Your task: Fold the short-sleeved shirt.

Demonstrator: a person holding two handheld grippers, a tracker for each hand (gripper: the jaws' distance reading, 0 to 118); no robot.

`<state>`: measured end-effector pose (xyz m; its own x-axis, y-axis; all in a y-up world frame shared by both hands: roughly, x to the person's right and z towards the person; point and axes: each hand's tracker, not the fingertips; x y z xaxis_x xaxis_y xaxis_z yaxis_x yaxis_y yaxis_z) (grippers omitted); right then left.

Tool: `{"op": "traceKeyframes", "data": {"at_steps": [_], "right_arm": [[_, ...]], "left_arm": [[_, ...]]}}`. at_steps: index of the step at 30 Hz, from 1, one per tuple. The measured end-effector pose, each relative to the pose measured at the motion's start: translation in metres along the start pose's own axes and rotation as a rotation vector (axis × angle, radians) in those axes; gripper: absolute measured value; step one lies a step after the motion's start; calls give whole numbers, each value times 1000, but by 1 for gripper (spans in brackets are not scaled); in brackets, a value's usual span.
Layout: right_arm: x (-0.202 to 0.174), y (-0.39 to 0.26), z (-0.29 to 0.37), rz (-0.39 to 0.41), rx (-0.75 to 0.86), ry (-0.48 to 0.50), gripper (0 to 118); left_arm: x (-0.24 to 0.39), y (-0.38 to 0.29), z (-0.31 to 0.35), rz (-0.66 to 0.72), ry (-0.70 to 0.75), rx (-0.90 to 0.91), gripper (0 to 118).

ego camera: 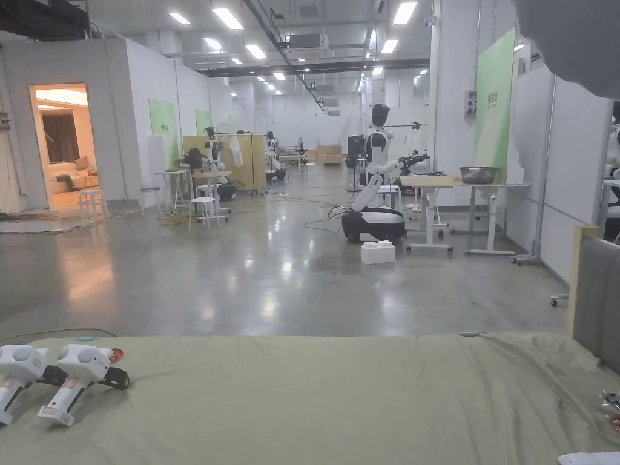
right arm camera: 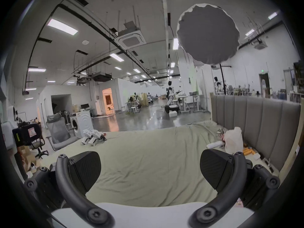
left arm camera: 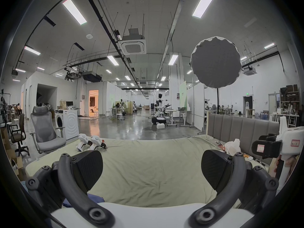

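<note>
While both hand-held tools hover over the bed, the frames give this layout, largest item first. Polished grey concrete floor (ego camera: 272, 284) runs back through an open hall. In front lies a bed covered by a pale green, lightly creased sheet (ego camera: 339, 399). A grey padded headboard with vertical channels (left arm camera: 238, 126) stands along its right side. A round grey fabric light diffuser on a black stand (left arm camera: 215, 62) hangs above the headboard end. Off the bed's left side are a grey mesh office chair (left arm camera: 44, 131) and, just beside it, a white front-loading washing machine (left arm camera: 69, 124). A white humanoid robot on a black wheeled base (ego camera: 375, 200) stands well back, next to white tables. The left gripper (left arm camera: 152, 167) has its black jaws spread wide with nothing between them, bare sheet below. The right gripper (right arm camera: 150, 167) is the same: jaws wide apart, empty. Two spare white handheld grippers (ego camera: 60, 378) lie side by side, touching, on the far left corner of the sheet. A translucent white plastic bag (right arm camera: 233, 139) sits by the headboard among small clutter (too small to identify). A fold of dark blue fabric (left arm camera: 95, 199) shows at the near edge of the bed beneath the left gripper's left-hand jaw; I cannot tell whether it is the short-sleeved shirt.
</note>
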<state>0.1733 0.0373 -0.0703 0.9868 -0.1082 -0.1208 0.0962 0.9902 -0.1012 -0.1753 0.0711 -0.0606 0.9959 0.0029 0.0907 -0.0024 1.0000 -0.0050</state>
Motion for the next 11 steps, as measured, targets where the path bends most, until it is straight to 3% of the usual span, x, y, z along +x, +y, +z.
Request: {"op": "traceKeyframes", "data": {"at_steps": [4, 11], "right_arm": [[-5, 2, 0, 83, 28, -37, 118], [-3, 3, -3, 58, 37, -31, 118]], "left_arm": [[1, 0, 0, -7, 3, 5, 118], [0, 2, -5, -27, 37, 8, 118]]}}
